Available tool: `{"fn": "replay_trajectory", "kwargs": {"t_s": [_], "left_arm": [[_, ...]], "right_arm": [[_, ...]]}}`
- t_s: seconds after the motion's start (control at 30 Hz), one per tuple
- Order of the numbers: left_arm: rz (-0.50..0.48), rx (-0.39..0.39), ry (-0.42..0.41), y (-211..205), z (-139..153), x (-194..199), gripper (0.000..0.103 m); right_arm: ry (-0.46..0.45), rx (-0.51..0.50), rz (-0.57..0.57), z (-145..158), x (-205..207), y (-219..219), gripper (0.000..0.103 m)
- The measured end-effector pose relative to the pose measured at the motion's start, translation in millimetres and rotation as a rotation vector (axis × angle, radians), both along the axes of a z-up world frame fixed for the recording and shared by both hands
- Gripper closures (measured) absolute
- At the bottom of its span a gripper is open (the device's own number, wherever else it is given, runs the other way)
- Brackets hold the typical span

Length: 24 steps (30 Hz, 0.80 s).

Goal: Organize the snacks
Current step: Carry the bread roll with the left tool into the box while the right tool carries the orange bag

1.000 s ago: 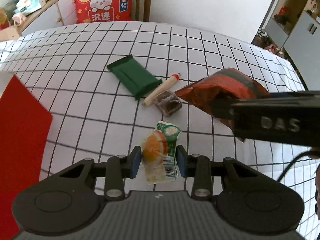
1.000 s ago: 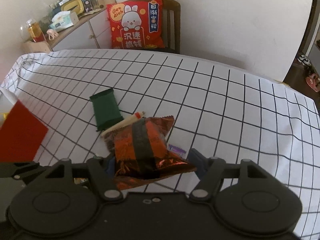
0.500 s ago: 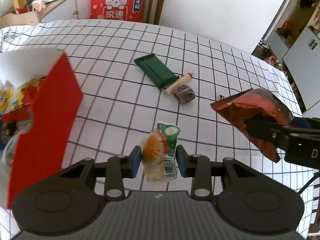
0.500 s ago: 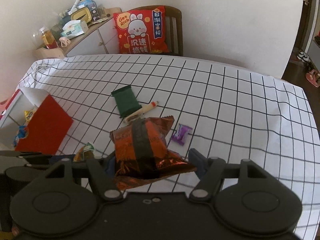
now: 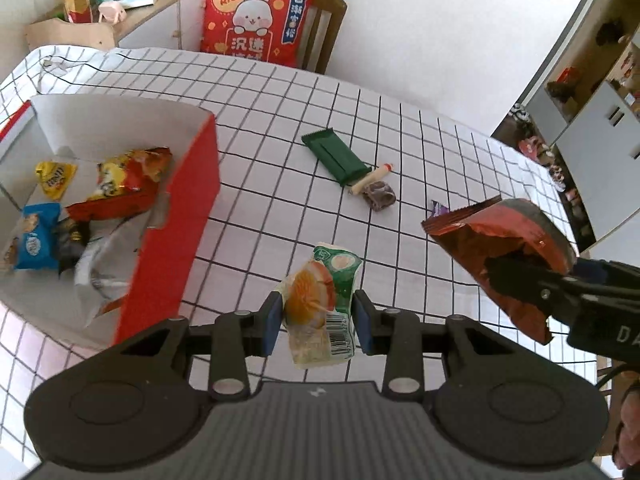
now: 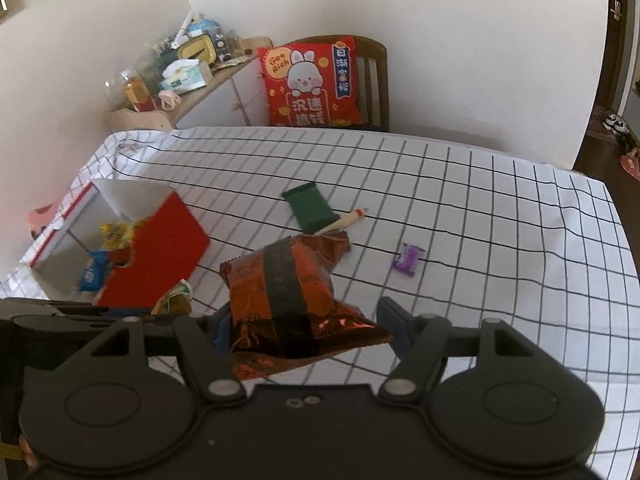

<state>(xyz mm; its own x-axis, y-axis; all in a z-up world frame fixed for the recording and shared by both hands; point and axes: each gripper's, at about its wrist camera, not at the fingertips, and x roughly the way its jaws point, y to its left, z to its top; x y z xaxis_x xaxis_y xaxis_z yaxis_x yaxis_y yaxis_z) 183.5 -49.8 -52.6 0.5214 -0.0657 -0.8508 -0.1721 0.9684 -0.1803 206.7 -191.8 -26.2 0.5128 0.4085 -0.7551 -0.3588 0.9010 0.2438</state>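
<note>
My left gripper (image 5: 318,322) is shut on a small green and orange snack packet (image 5: 324,304), held above the checked tablecloth. My right gripper (image 6: 308,330) is shut on a shiny brown-orange chip bag (image 6: 292,296), also seen at the right of the left wrist view (image 5: 504,248). A red and white open box (image 5: 176,220) holding several snack packs stands at the left; it also shows in the right wrist view (image 6: 160,244). On the table lie a green bar (image 5: 336,156), a sausage stick (image 5: 372,178), a dark wrapped sweet (image 5: 380,196) and a purple candy (image 6: 407,259).
A wooden chair with a red rabbit cushion (image 5: 256,24) stands at the table's far edge. A cluttered side cabinet (image 6: 188,68) is at the back left. The table edge and shelves (image 5: 592,92) are to the right.
Both grippers have risen and pulled back with their snacks. The red box has come fully into view at the left, and the purple candy now shows.
</note>
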Motion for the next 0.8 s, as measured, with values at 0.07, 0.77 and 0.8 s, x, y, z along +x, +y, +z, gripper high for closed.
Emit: {"fn": "replay_trajectory", "kwargs": {"t_s": [0.07, 0.77, 0.8], "left_arm": [[0.001, 0.001, -0.009, 7, 7, -8, 0.067], [0.110, 0.019, -0.067, 150, 48, -46, 0.066], [0.118, 0.026, -0.067, 158, 49, -46, 0.066]], "right_arm": [[-0.005, 0.008, 0.002, 5, -6, 7, 0.033], [-0.059, 0.043, 0.098, 34, -34, 135, 0.033], [-0.061, 0.040, 0.102, 34, -34, 140, 0.033]]}}
